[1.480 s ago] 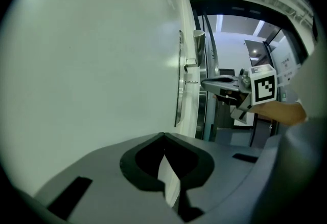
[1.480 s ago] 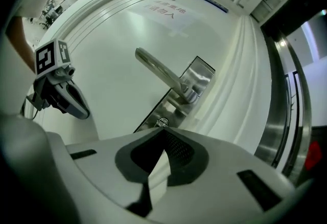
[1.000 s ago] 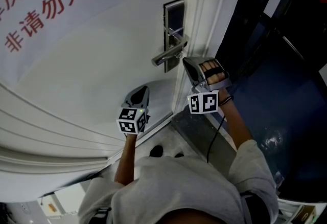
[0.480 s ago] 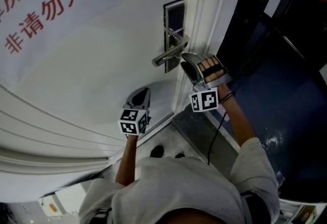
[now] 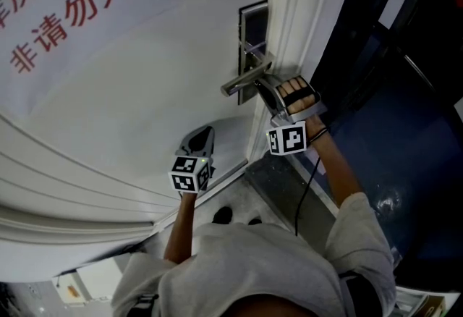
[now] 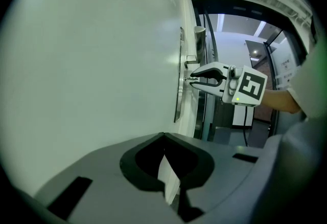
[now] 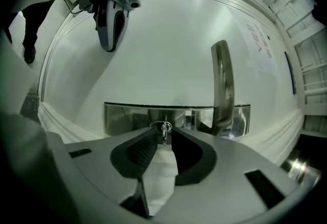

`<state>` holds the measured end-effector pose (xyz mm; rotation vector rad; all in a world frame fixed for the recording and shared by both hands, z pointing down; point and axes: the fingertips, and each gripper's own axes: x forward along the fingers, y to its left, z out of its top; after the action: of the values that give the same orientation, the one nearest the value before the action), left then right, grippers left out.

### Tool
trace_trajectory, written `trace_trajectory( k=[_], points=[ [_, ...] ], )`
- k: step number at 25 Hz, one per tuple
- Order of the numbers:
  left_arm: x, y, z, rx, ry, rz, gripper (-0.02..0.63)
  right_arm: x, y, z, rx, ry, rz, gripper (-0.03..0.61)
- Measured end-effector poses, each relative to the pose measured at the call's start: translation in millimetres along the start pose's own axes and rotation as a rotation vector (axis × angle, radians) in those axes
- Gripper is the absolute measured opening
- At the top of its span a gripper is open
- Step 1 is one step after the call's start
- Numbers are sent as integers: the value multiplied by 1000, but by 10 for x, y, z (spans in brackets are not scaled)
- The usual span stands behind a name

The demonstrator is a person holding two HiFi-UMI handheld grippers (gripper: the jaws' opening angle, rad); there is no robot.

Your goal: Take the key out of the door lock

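A steel lock plate point(image 5: 253, 26) with a lever handle point(image 5: 242, 81) sits on the white door point(image 5: 145, 84). A small key point(image 7: 164, 128) sticks out of the plate below the handle. My right gripper point(image 5: 263, 85) points level at the lock. Its jaws have just been closing, and the key stands between their tips point(image 7: 163, 134) with slight gaps on both sides. In the left gripper view the right gripper point(image 6: 193, 79) touches up to the key point(image 6: 189, 80). My left gripper point(image 5: 199, 140) hangs lower left by the door, shut and empty.
A white notice with red characters point(image 5: 65, 11) is stuck on the door's upper left. The door frame point(image 5: 300, 33) runs right of the lock, with a dark open doorway point(image 5: 391, 127) beyond. My feet point(image 5: 223, 214) stand on the threshold below.
My right gripper has moved up and in towards the lock, its tips now under the handle at the key. The left gripper has not moved.
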<state>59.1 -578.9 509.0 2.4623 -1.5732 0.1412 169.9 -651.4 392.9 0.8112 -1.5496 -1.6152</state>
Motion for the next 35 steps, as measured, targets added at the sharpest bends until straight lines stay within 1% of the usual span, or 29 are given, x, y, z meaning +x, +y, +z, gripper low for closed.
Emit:
trace_trajectory(
  k=[3, 6, 12, 22, 25, 30, 35],
  points=[
    [-14, 23, -5, -2, 0, 5, 18, 32, -38, 12, -3, -2, -24, 67],
    [-24, 43, -3, -4, -2, 9, 18, 54, -23, 12, 15, -1, -18, 39],
    [-4, 31, -1, -4, -2, 4, 18, 60, -39, 14, 102, -1, -14, 31],
    [32, -46, 12, 2, 0, -15, 18, 53, -32, 14, 52, 16, -34, 29],
    [32, -54, 35, 7, -4, -17, 18, 47, -30, 17, 48, 22, -31, 29],
    [24, -87, 56, 10, -8, -24, 18, 40, -21, 14, 3, 24, -22, 29],
    [22, -98, 23, 2, -3, -26, 18, -40, -15, 0, 8, 21, -30, 29]
  ],
)
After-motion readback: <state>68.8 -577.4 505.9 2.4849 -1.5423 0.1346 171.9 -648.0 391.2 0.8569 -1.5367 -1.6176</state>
